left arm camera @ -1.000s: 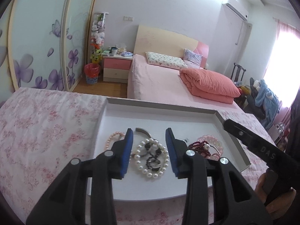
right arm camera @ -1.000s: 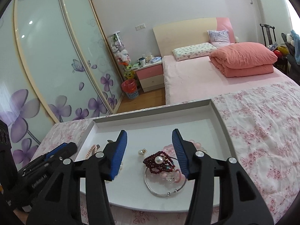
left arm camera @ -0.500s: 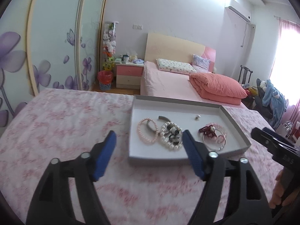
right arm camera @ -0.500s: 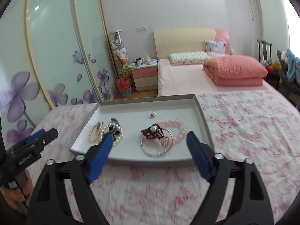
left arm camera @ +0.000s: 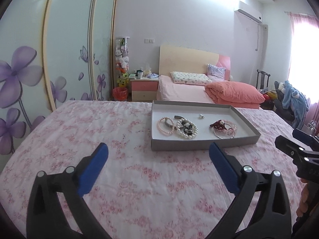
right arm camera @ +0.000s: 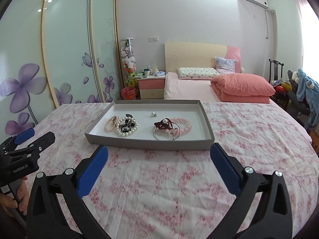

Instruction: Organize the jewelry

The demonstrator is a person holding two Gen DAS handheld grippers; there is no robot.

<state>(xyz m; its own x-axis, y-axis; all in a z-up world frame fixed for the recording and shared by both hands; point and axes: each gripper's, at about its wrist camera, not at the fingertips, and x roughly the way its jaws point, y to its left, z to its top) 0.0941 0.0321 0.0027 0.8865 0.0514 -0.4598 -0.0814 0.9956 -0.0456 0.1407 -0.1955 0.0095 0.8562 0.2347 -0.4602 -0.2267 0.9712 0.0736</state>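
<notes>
A grey tray [left arm camera: 201, 145] [right arm camera: 147, 144] with a white floor sits on the pink floral cloth. In it lie a pink pearl bracelet [left arm camera: 165, 126] [right arm camera: 110, 125], a white pearl bracelet with dark pieces [left arm camera: 187, 131] [right arm camera: 127, 128], a small pearl stud [left arm camera: 201, 116] [right arm camera: 153, 114], a dark red beaded piece [left arm camera: 218, 125] [right arm camera: 163, 124], a silver bangle [right arm camera: 167, 134] and a pink bead bracelet [right arm camera: 184, 123]. My left gripper [left arm camera: 158, 152] is open and empty, well short of the tray. My right gripper [right arm camera: 159, 154] is open and empty, just before the tray's near wall.
The floral cloth [right arm camera: 179, 179] covers the table around the tray. Behind are a pink bed [right arm camera: 199, 87], a nightstand [right arm camera: 151, 85], a red bin [right arm camera: 128, 93] and flowered wardrobe doors [right arm camera: 65, 55]. The other gripper shows at the side of each view.
Both grippers have pulled back from over the tray and opened wide. The jewelry in the tray lies as before.
</notes>
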